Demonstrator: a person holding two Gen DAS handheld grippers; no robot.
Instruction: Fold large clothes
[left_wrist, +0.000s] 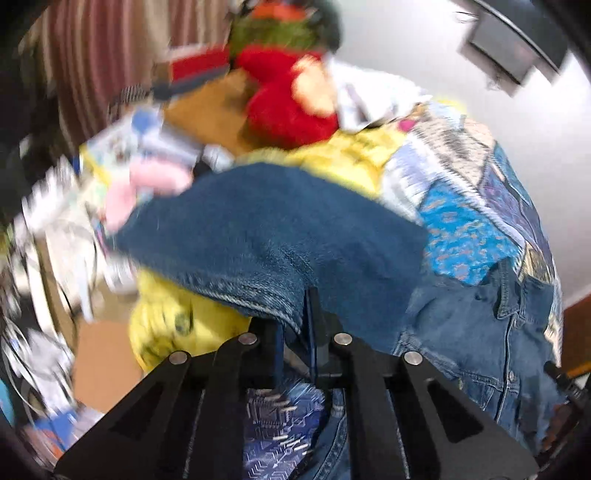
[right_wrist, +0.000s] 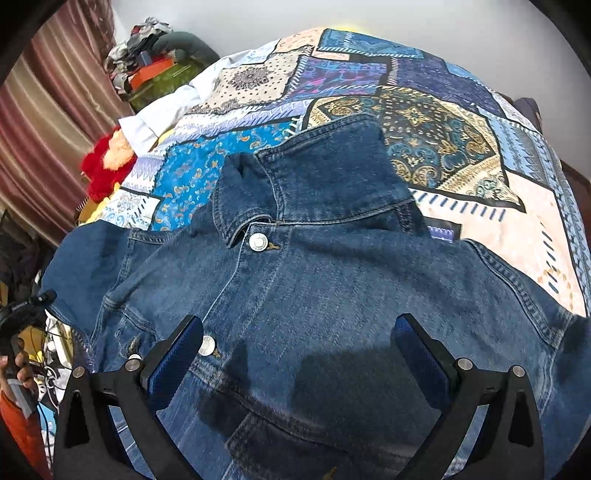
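Left wrist view: blurred. The left gripper (left_wrist: 297, 332) has its jaws pinched together on the stitched edge of the dark blue denim jacket (left_wrist: 266, 236), most likely a sleeve or side hem. That fold of denim rises up in front of the camera and drapes over the fingers. Behind it is a yellow printed cloth (left_wrist: 166, 325), a red plush toy (left_wrist: 288, 107) and loose clutter on the side. The patchwork blue-and-cream bedspread (left_wrist: 461, 229) runs off to the right, with more of the jacket lying on it.

Right wrist view: sharp. The jacket lies front-up on the bedspread (right_wrist: 406, 147), collar away from the camera, top metal snap button (right_wrist: 258, 242) fastened, and a sleeve doubled up past the collar. The right gripper (right_wrist: 297, 354) hangs just above the chest panel with its blue-padded fingers (right_wrist: 177, 354) spread wide, nothing between them, no contact that I can confirm.

Progress, my read: early. The jacket is laid out and roughly flat, and one edge is gripped for a first fold. No finished fold across the body is visible. Left to do: bring the sides and sleeves in, then fold hem to collar.
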